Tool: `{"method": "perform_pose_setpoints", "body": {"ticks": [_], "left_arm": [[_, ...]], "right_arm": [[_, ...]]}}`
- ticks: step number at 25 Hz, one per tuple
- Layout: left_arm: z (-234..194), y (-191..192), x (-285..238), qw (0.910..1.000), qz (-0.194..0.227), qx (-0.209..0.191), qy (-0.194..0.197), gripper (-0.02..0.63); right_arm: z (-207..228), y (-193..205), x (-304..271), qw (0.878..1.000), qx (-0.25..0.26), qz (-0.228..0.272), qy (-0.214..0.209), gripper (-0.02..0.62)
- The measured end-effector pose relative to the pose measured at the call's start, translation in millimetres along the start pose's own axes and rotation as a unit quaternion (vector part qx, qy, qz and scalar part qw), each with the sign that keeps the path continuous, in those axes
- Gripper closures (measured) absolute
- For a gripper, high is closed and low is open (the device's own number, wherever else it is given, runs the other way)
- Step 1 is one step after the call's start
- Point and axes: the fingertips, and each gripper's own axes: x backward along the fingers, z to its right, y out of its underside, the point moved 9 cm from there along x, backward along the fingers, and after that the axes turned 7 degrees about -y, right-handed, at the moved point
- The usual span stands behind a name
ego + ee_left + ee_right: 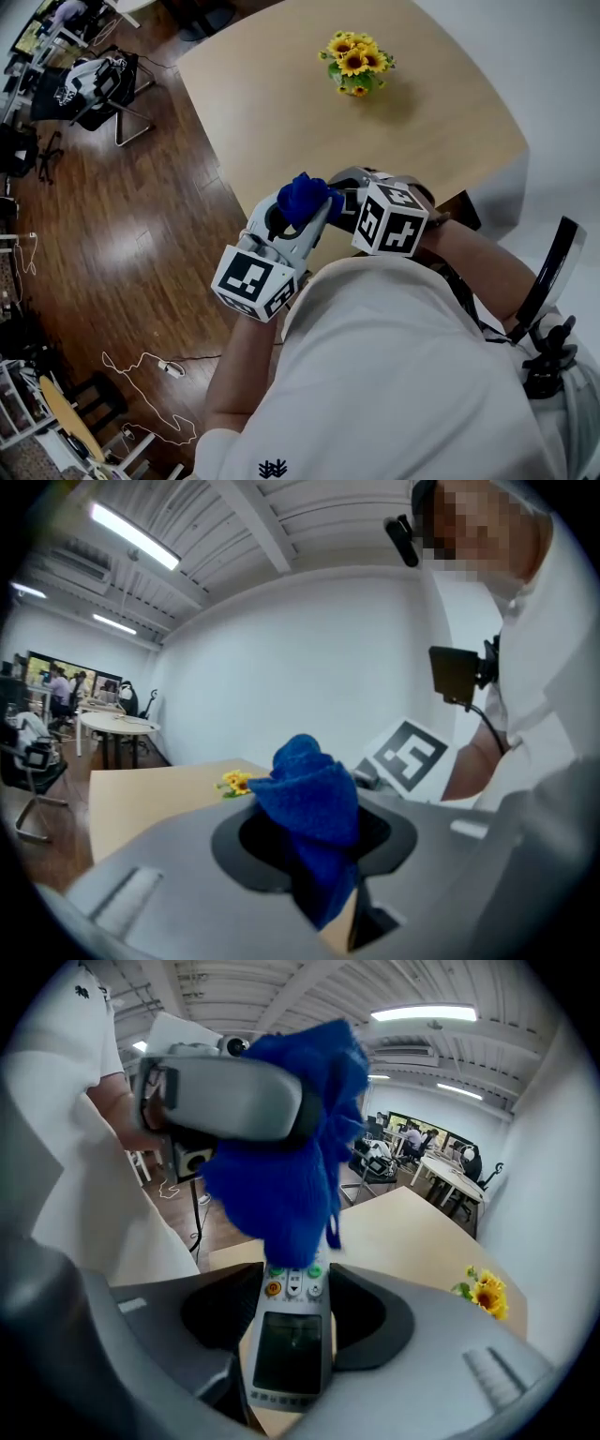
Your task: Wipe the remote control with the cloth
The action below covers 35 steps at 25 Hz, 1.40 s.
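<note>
Pale wooden table [281, 112] with flowers.
A small bunch of sunflowers [356, 64] stands upright near its far edge; the table itself stands on dark wooden floor [122, 234].

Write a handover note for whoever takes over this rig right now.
Left gripper: shut on the blue cloth, bunched between its jaws.
Right gripper: shut on the remote control, held screen-up over the table.
The cloth covers the remote's far, button end.
Done: both things are in hand and cloth meets remote; how much is wiped cannot be told.
Left: probably the screen end.
</note>
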Motion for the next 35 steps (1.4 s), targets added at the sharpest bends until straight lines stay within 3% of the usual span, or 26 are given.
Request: {"method": "perform_pose_setpoints", "body": {"ticks": [2, 4, 14, 22, 28, 35], "left_arm": [[10, 0, -8, 0.9995, -0.003, 0.007, 0.029, 0.462], [10, 6, -4, 0.9994, -0.011, 0.014, 0.029, 0.462], [-22, 27, 1, 0.9975, -0.050, -0.043, -0.027, 0.462], [-52, 34, 17, 0.9917, -0.065, -0.049, -0.099, 0.462], [-63, 43, 41, 0.9870, -0.067, -0.025, -0.144, 0.462], [-39, 57, 84, 0.9820, -0.061, 0.013, -0.178, 0.462]], "right_arm": [[-2, -13, -3, 1.000, 0.000, 0.010, -0.003, 0.376], [-7, -25, -8, 1.000, 0.003, 0.020, -0.008, 0.376], [-5, -6, -5, 1.000, -0.006, 0.016, -0.004, 0.376], [4, 13, 4, 1.000, -0.013, 0.018, -0.005, 0.376], [11, 36, 9, 0.999, -0.035, 0.004, 0.008, 0.376], [21, 81, -36, 0.998, -0.040, -0.039, 0.003, 0.376]]}}
